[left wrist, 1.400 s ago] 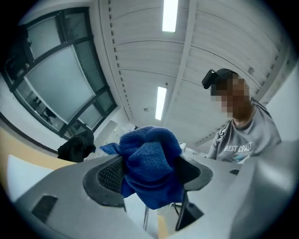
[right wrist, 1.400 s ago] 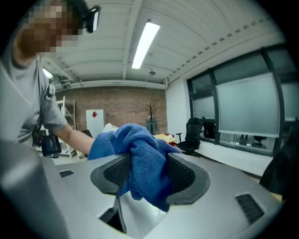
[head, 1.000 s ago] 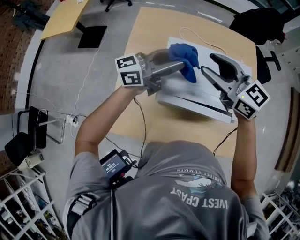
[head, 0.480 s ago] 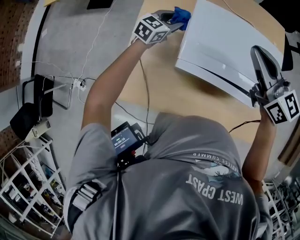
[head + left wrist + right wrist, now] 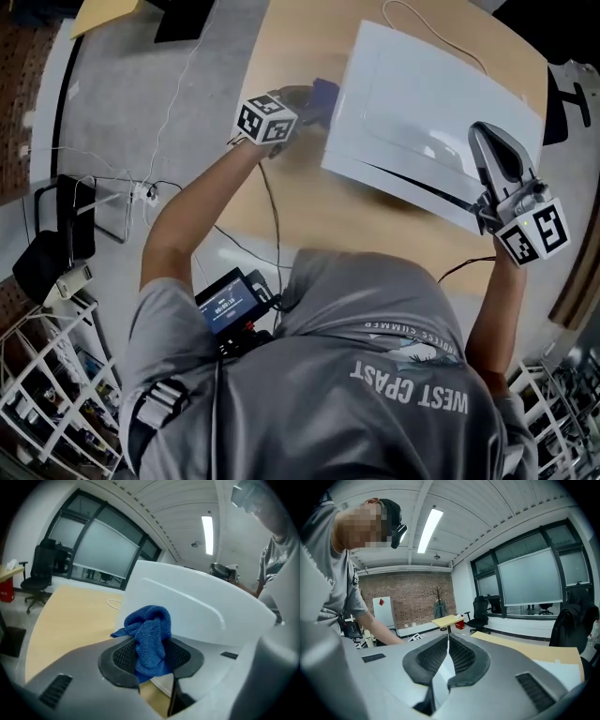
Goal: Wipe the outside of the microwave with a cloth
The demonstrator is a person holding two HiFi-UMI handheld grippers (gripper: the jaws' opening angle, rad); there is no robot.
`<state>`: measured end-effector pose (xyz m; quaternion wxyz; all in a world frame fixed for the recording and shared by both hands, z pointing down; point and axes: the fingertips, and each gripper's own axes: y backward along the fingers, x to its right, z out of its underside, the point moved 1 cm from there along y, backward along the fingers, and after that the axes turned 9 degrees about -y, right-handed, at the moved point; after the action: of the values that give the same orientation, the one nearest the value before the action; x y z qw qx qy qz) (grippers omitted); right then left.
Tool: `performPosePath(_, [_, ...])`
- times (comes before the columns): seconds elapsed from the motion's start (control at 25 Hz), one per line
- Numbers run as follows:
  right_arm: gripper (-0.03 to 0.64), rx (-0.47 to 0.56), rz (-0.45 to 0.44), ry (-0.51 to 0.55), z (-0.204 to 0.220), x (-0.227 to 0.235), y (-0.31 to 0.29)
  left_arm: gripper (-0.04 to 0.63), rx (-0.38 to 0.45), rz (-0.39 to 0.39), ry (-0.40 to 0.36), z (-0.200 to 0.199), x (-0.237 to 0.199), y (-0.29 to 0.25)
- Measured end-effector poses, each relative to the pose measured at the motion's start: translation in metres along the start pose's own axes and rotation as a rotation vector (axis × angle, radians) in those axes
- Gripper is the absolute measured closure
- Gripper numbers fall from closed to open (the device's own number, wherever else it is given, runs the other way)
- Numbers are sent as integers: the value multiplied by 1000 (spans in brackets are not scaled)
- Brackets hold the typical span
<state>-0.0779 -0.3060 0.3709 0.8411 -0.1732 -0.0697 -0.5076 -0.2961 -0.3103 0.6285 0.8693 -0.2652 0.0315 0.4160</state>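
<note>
The white microwave [image 5: 422, 103] stands on the wooden table [image 5: 291, 56], seen from above. My left gripper [image 5: 314, 97] is at the microwave's left side, shut on a bunched blue cloth [image 5: 325, 91]. Its jaws have just been closing tighter on that cloth. In the left gripper view the cloth [image 5: 149, 637] sticks up from between the pads of the left gripper [image 5: 154, 667], close to the microwave's [image 5: 197, 616] white wall. My right gripper [image 5: 486, 136] lies over the microwave's top near its right front corner, shut with nothing between its pads [image 5: 461, 656].
A thin white cord [image 5: 422, 23] runs across the table behind the microwave. Left of the table on the grey floor are cables and a power strip [image 5: 145, 192]. White wire racks [image 5: 42, 394] stand at the lower left. The table's front edge is near the person's body.
My left gripper has carried the cloth from the microwave's top down to its left side. The right gripper's jaws have gone from wide open to shut and it has shifted a little.
</note>
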Motion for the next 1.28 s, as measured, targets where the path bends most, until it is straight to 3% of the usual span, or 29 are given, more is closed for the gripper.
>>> performPosePath(0.08, [592, -10, 6, 8, 2, 0, 0, 442, 10, -39, -33, -26, -35, -24])
performPosePath(0.2, [592, -24, 0, 19, 5, 0, 0, 443, 28, -81, -15, -62, -76, -56])
performPosePath(0.32, [592, -23, -8, 18, 3, -7, -2, 443, 27, -60, 7, -70, -79, -55])
performPosePath(0.48, [592, -11, 6, 3, 5, 0, 6, 453, 22, 41, 39, -35, -20, -26])
performPosePath(0.6, [592, -11, 12, -7, 6, 1, 8, 454, 26, 107, 116, 2, 42, 15])
performPosePath(0.68, [592, -18, 8, -9, 9, -1, 6, 453, 52, 117, 155, 11, 72, 38])
performPosePath(0.76, [592, -24, 3, -8, 11, -4, 2, 453, 77, 99, 145, 4, 80, 48])
performPosePath(0.92, [592, -33, -12, 6, 15, -9, -5, 453, 107, 34, 82, -25, 39, 27])
performPosePath(1.08, [592, -31, -8, 22, 11, -17, -5, 454, 153, -35, -1, -92, -29, -7])
performPosePath(1.16, [592, -23, 2, 20, 10, -15, 0, 454, 120, -33, -39, -111, -48, -20])
performPosePath(1.28, [592, -18, 18, 7, 13, 1, 12, 456, 92, -6, -26, -113, -47, -29])
